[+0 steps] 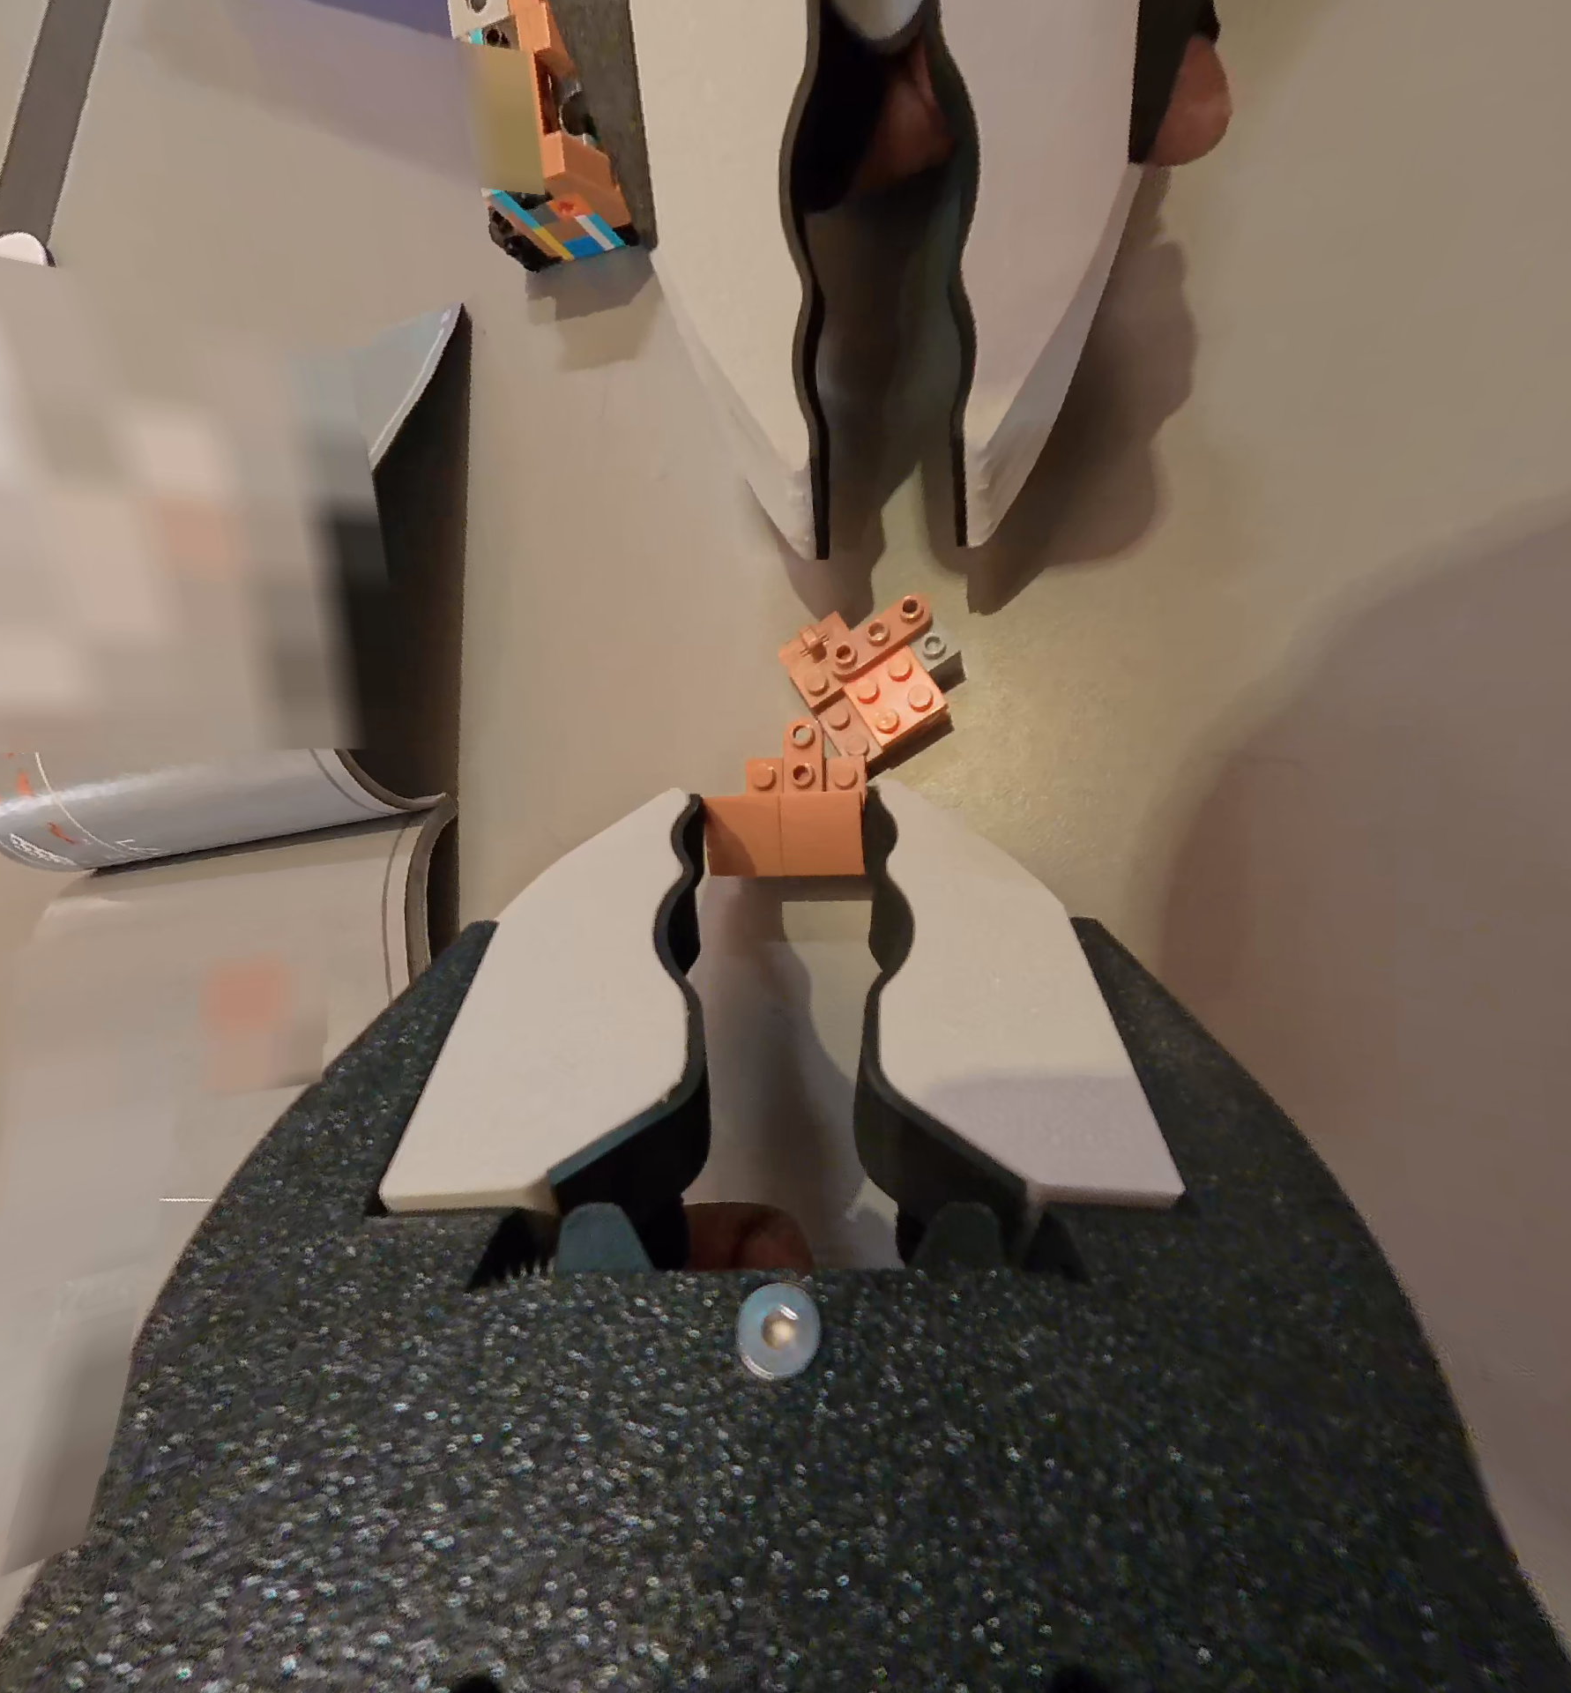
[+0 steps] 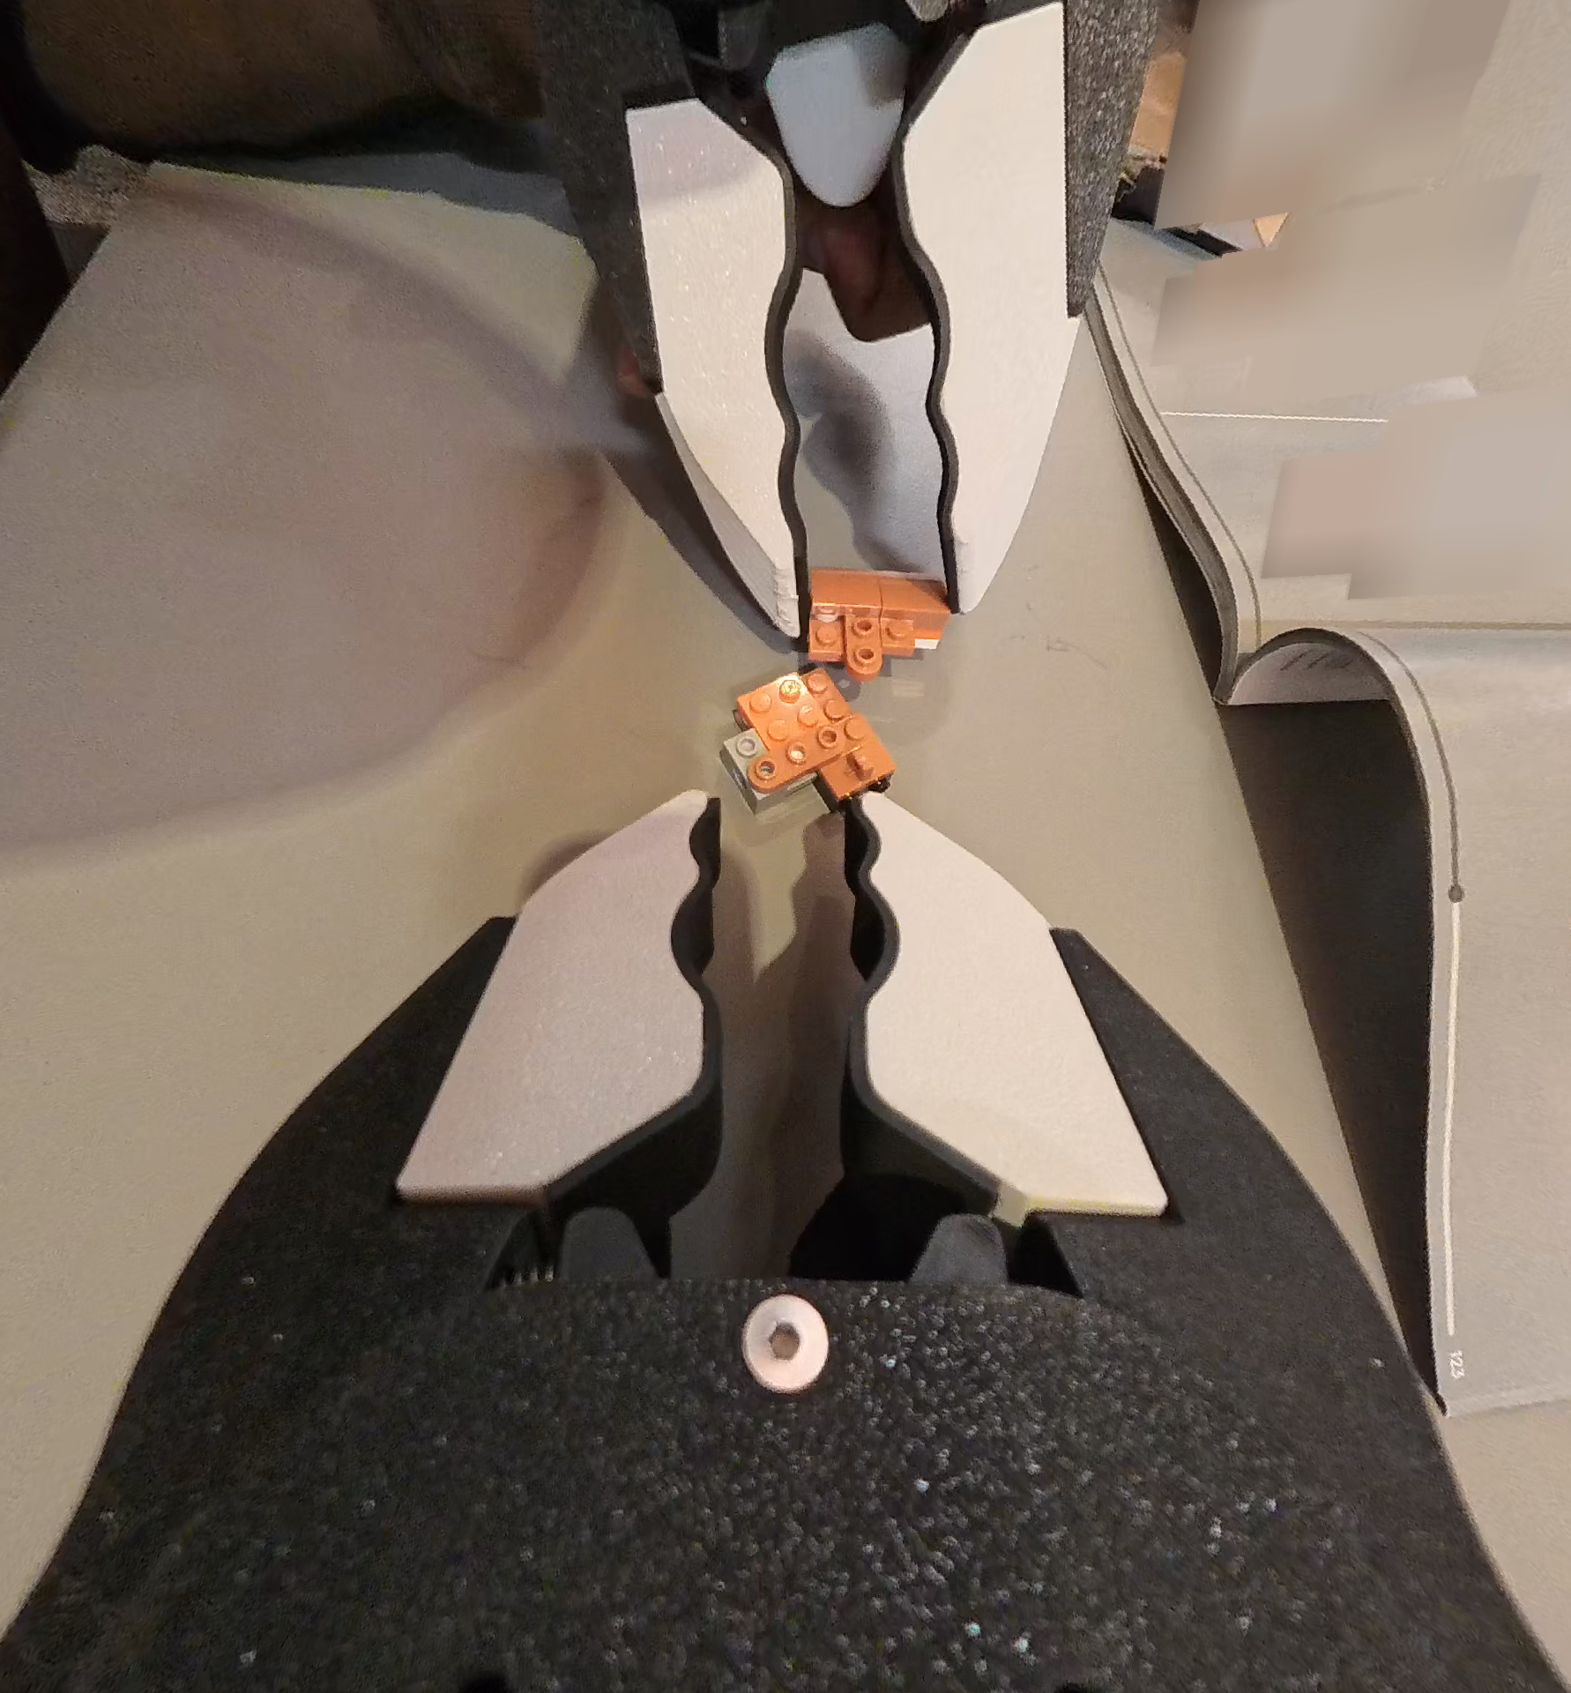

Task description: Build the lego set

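My left tongs (image 1: 786,829) clamp an orange brick block (image 1: 786,838); right tongs (image 2: 782,811) gape empty.
Block's long axis spans the fingers; the loose brick cluster (image 2: 805,742) lies skewed mid-table (image 2: 214,916).

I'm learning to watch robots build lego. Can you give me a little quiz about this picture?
1. True or false: the left gripper is squeezing an orange brick block.
2. What is the right gripper holding? A) a wheel B) nothing C) the booklet
3. Fill in: the loose orange piece with a grey corner lies on the table ____ the two grippers.

Key
1. True. Its fingertips press on both ends of the block.
2. B. Its fingers are apart and empty, just short of the loose piece.
3. Between. The instruction booklet lies open off to the side.
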`<action>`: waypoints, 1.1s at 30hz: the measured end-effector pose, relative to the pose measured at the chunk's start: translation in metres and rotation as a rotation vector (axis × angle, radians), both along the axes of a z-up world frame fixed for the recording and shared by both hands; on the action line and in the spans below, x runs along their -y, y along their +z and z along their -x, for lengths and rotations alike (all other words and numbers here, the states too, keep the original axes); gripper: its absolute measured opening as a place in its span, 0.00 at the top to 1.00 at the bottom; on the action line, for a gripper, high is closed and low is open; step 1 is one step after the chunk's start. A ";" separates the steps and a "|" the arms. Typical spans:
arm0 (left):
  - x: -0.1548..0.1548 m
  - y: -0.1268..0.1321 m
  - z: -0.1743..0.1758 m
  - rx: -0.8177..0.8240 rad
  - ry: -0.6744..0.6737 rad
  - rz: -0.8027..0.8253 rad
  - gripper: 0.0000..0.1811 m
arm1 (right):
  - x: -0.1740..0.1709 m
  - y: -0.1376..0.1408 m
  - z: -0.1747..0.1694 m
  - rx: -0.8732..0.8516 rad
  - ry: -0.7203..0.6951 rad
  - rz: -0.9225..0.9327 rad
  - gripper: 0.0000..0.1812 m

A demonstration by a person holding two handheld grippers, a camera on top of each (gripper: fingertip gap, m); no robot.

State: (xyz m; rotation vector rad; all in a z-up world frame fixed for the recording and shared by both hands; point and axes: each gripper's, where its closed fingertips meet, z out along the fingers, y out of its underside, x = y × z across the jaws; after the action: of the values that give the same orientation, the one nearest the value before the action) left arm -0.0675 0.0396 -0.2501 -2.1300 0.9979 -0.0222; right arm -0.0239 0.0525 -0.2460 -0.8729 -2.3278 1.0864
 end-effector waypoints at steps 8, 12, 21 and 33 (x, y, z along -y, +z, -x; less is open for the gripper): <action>0.001 0.000 -0.003 -0.075 -0.065 -0.052 0.81 | 0.002 -0.010 0.000 0.049 -0.007 -0.062 0.77; 0.001 0.001 -0.004 -0.079 -0.077 -0.069 0.81 | 0.000 -0.011 0.003 0.047 -0.046 -0.082 0.74; 0.000 0.001 -0.002 -0.059 -0.079 -0.076 0.81 | 0.008 -0.016 0.000 0.126 -0.128 -0.056 0.78; 0.000 0.003 -0.003 0.070 -0.076 -0.051 0.81 | 0.011 -0.014 0.006 0.138 -0.082 -0.029 0.78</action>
State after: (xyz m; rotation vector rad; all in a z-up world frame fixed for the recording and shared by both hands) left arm -0.0642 0.0392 -0.2473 -2.0306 1.0272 -0.1064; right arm -0.0295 0.0411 -0.2604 -1.0529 -2.3886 0.9846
